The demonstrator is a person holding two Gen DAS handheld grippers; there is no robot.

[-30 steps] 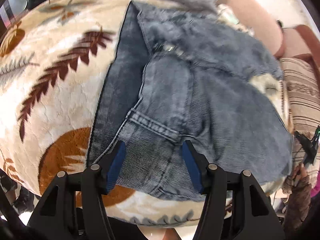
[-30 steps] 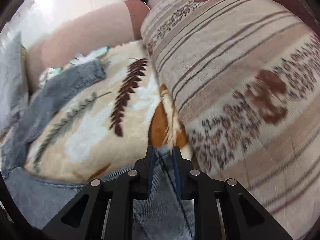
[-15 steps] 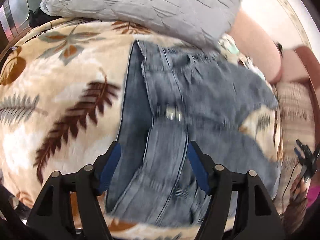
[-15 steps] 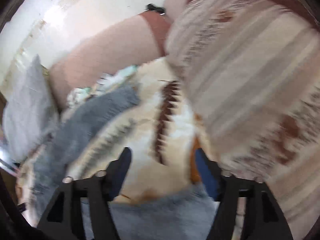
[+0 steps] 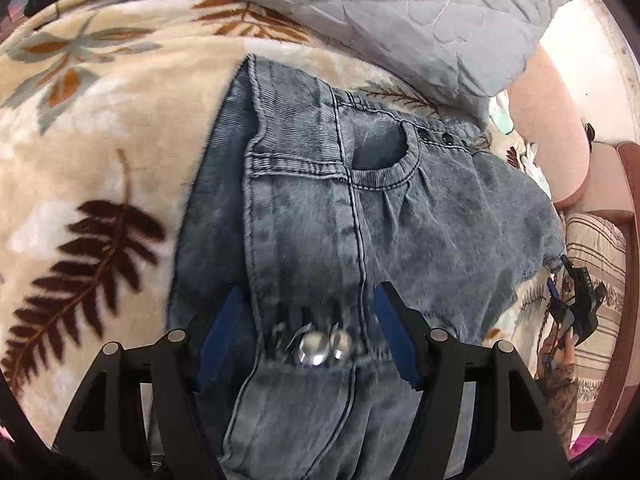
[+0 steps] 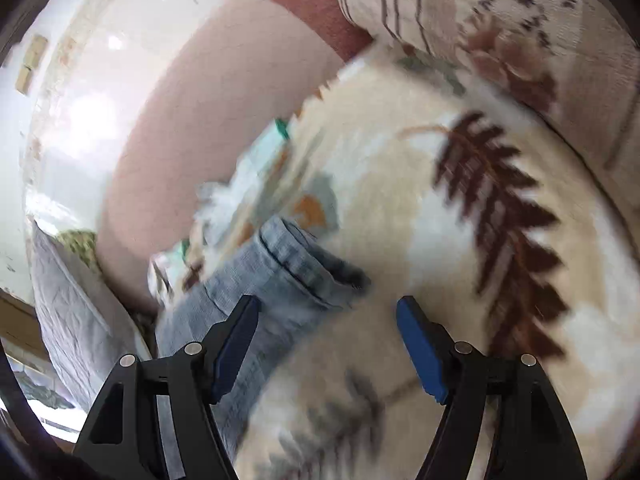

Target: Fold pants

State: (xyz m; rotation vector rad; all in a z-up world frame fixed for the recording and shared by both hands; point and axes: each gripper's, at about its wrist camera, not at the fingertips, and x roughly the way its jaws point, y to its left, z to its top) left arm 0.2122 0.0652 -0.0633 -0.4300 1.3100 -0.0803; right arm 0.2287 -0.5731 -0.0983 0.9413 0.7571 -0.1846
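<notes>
Left wrist view: left gripper (image 5: 308, 316) spread over the jeans (image 5: 360, 220) — right gripper (image 6: 328, 338) gapes near a leg cuff (image 6: 304, 264) on the leaf-print blanket (image 6: 400, 200).

1 pants (image 5: 320, 208), 1 blanket (image 5: 100, 152), 2 hand-held grippers (image 5: 308, 312) (image 6: 328, 336).

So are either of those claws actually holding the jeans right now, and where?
Neither. The left claw is open, straddling the jeans near the metal buttons. The right claw is open too, beside the leg cuff.

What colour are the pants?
Faded blue-grey denim pants, seen best in the left wrist view.
</notes>
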